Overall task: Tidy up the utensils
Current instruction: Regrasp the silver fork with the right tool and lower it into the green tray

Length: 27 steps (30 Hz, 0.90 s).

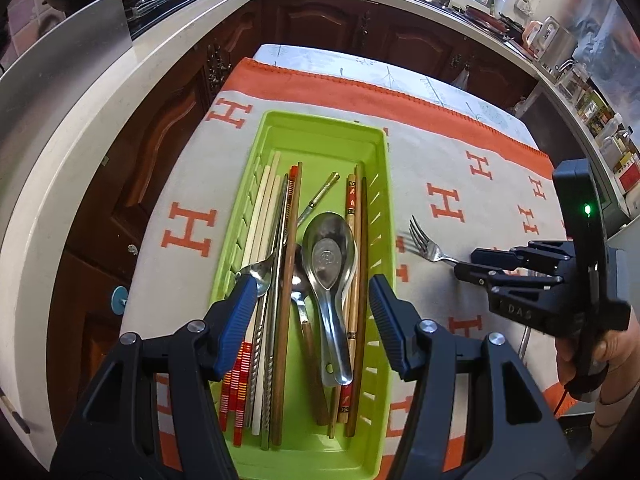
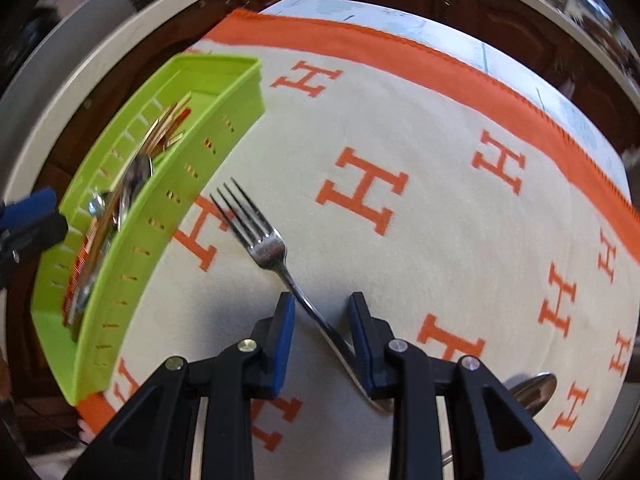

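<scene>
A lime-green utensil tray (image 1: 320, 120) lies lengthwise on the orange-and-cream cloth. It holds several chopsticks (image 1: 276, 248) on the left and two more at the right wall. Nested metal spoons (image 1: 330, 256) lie in the middle. My left gripper (image 1: 313, 280) hovers open over the tray's near half, one finger above each side. To the tray's right, my right gripper (image 1: 464, 266) (image 2: 321, 300) is shut on a steel fork (image 2: 264, 240) (image 1: 426, 246). The handle is wedged diagonally between the blue pads, tines pointing toward the tray (image 2: 180, 160).
A spoon (image 2: 536, 390) lies on the cloth behind my right gripper. The cloth (image 2: 420, 240) covers a small table ringed by a pale kitchen counter (image 1: 100, 92) and dark wooden cabinets. A hand (image 1: 612, 352) holds the right gripper.
</scene>
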Each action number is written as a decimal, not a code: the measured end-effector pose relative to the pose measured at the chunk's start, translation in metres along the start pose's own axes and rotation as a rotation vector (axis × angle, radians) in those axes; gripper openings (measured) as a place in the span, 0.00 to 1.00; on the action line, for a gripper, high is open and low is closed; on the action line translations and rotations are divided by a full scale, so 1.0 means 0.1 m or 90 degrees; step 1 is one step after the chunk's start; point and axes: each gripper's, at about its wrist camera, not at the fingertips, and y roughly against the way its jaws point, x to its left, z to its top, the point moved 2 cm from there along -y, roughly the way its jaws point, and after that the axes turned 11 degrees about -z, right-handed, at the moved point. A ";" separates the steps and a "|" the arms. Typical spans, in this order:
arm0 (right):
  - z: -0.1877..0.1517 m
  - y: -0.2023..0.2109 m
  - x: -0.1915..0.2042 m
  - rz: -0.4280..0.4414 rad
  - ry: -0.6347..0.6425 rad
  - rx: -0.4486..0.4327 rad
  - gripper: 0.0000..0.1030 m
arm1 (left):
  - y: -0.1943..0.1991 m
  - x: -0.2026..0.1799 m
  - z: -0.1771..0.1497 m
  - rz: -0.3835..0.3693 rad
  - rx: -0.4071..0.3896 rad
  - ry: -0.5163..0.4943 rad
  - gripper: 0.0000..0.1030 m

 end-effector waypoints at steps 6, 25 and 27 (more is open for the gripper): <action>0.01 -0.01 -0.01 -0.013 -0.018 0.006 0.06 | -0.07 0.04 -0.01 -0.006 0.009 0.011 0.53; -0.04 0.66 0.00 0.271 -0.231 0.005 0.04 | 0.09 0.19 -0.09 0.023 0.015 -0.001 0.53; 0.04 0.73 0.09 0.297 -0.243 0.004 0.04 | 0.14 0.22 -0.08 0.040 0.014 -0.002 0.53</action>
